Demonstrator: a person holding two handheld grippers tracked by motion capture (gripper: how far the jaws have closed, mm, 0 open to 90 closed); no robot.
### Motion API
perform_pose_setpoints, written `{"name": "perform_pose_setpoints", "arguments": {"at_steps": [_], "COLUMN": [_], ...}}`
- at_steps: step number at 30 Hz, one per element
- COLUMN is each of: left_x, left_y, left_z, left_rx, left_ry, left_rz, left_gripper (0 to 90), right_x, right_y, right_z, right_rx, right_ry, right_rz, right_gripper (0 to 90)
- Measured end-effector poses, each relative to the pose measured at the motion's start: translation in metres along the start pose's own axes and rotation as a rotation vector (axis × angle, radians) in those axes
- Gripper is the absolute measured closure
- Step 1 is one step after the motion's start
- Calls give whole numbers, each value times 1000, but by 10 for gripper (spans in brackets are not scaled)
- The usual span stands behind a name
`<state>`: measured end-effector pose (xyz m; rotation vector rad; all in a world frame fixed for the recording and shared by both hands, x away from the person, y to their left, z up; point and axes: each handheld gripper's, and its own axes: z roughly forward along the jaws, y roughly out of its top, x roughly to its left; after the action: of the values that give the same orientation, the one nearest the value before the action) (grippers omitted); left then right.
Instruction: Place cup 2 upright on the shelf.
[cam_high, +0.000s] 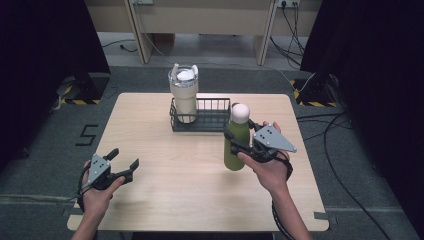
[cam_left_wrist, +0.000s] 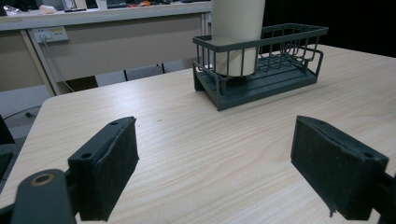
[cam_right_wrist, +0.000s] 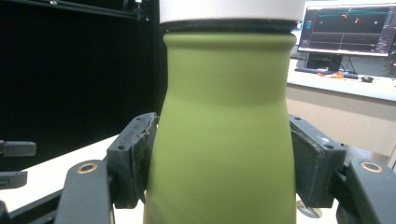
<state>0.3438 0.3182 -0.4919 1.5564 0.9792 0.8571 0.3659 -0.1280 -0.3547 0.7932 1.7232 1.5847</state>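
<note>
High view first: my left tool (cam_high: 121, 161) rests low over the desk's (cam_high: 165, 195) near-left corner, jaws spread wide with nothing between them. Further along, the dark wire basket (cam_high: 212, 117) holds a cream tumbler (cam_high: 183, 95) in its left end. Just right of it, my right tool (cam_high: 239, 142) is clamped on the green bottle (cam_high: 236, 145) (pads pressing either side of its body), which is upright.

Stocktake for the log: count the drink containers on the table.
2. A cream tumbler stands in the wire basket; a green bottle is gripped by the right tool beside it.
</note>
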Motion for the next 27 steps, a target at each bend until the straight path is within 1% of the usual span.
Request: {"name": "perform_pose_setpoints", "arguments": {"at_steps": [8,12,17,27], "left_x": [0,0,-1,-1], "left_y": [0,0,0,-1], "left_z": [0,0,0,0], "left_rx": [1,1,3,4], "left_ry": [2,1,2,2], "left_rz": [3,3,3,2], "left_gripper": [142,142,142,142], "right_x": [-1,-3,-4,-7], "right_y": [4,5,7,11], "right_z": [9,13,17,28], "right_rx": [-11,-11,-16,-12], "right_ry": [-6,-9,-12,-16], "right_rz": [2,-6,1,-2], "right_gripper": [323,324,324,325]}}
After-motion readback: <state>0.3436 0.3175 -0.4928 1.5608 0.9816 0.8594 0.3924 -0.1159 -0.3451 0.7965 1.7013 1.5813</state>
